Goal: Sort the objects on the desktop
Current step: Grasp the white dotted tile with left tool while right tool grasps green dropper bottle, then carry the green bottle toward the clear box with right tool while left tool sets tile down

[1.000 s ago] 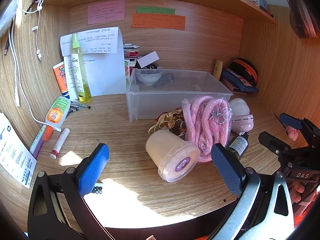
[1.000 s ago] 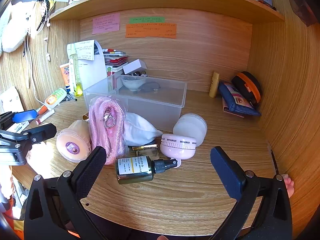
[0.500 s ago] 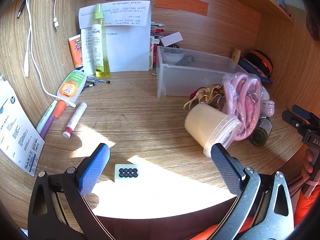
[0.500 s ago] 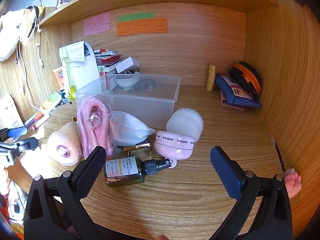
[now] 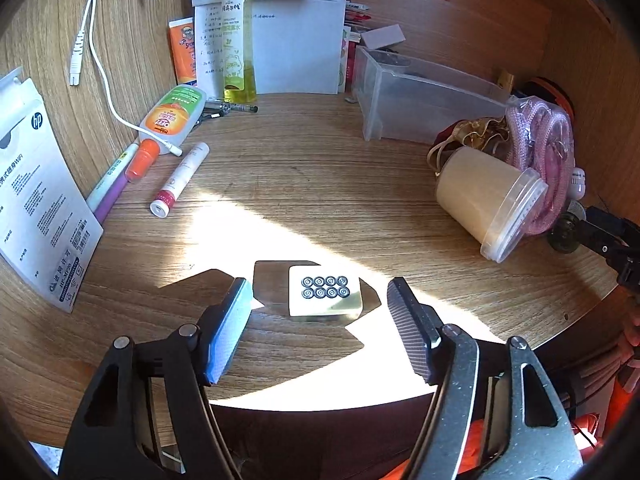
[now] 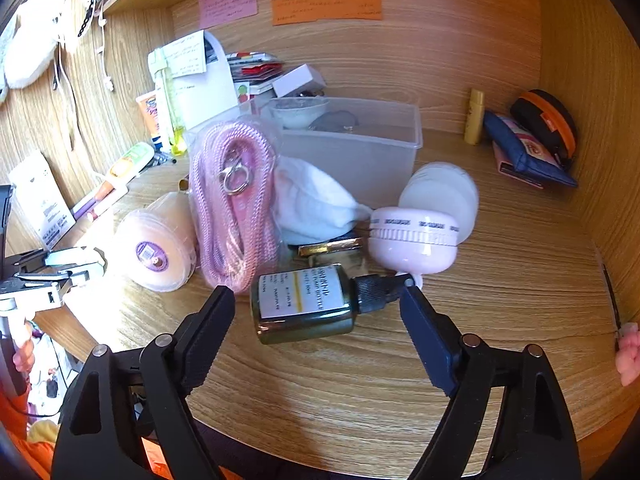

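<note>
- Far left of the left jaws: a leaflet (image 5: 36, 192) propped on the wall, then pens (image 5: 120, 176) and a white tube (image 5: 180, 180) lying flat, well clear of the grab.
- Left gripper (image 5: 320, 304) is closing now. The tile (image 5: 325, 295), a pale square with eight black rings, lies flat on the desk (image 5: 304, 184) between the jaws, nearer the right pad. Neither pad touches it yet, so nothing is held.
- To do this well, I'd say centre the jaws on the tile first. It is low and flat, so the pads need to come down almost to the wood and catch its two side edges, or they will skid over the top.
- Beyond and right of those jaws: the tipped tub (image 5: 484, 200), and behind it the clear bin (image 5: 420, 112), the likely home for loose bits.
- Over to the right gripper (image 6: 316, 308), also closing. The dark bottle (image 6: 304, 308) lies on its side between the jaws, cap (image 6: 376, 288) pointing at the right pad. There is a gap on the left and the cap tip is just about at the right pad; I can't call a grip yet.
- It is lined up lengthwise, base to cap. That looks slippery to me; squeezing across the body would hold surer.
- Just beyond these jaws: pink cord bag (image 6: 236, 200) and pink jar (image 6: 412, 240), close enough to get nudged.
</note>
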`<state>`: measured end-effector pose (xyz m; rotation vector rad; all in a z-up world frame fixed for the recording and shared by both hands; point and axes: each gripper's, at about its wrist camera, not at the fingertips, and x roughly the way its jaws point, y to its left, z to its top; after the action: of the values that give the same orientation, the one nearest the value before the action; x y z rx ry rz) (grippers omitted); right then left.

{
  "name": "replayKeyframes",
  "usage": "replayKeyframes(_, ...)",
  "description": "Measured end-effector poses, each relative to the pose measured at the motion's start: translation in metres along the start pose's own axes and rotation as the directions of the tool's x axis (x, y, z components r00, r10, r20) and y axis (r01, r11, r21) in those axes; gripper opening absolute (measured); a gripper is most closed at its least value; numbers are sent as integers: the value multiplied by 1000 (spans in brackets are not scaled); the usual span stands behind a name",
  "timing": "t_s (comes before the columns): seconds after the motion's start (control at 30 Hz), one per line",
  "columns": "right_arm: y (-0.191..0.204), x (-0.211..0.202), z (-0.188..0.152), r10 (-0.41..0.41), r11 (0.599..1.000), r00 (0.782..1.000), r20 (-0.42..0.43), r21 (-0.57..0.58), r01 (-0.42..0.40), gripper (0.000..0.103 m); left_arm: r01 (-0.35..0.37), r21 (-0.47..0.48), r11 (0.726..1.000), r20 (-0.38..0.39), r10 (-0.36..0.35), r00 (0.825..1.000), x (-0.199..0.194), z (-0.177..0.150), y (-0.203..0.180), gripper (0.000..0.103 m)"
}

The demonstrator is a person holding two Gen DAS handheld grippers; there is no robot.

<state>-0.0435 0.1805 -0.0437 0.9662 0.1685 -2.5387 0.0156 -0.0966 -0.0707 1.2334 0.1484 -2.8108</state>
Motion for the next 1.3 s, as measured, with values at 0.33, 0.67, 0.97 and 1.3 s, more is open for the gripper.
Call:
replayKeyframes(0.33, -8, 15, -4, 17, 998, 999, -40, 58, -14, 66, -47, 22, 999, 41, 46, 998, 1, -1, -8, 33)
replayKeyframes(0.67, -9, 8, -4, 35, 997, 999, -5, 65, -34, 54, -30, 32, 999, 62, 28, 998, -6, 3, -16, 33)
replayKeyframes(0.97, -10, -11, -3, 22, 999, 999, 34, 26, -23, 53, 40, 50, 998, 137, -47, 989, -27, 27, -32, 33)
replayKeyframes(1.3, -21, -37, -2, -45, 999, 996, 82, 14, 44, 53, 123, 149, 981, 207, -153, 966, -43, 52, -73, 33)
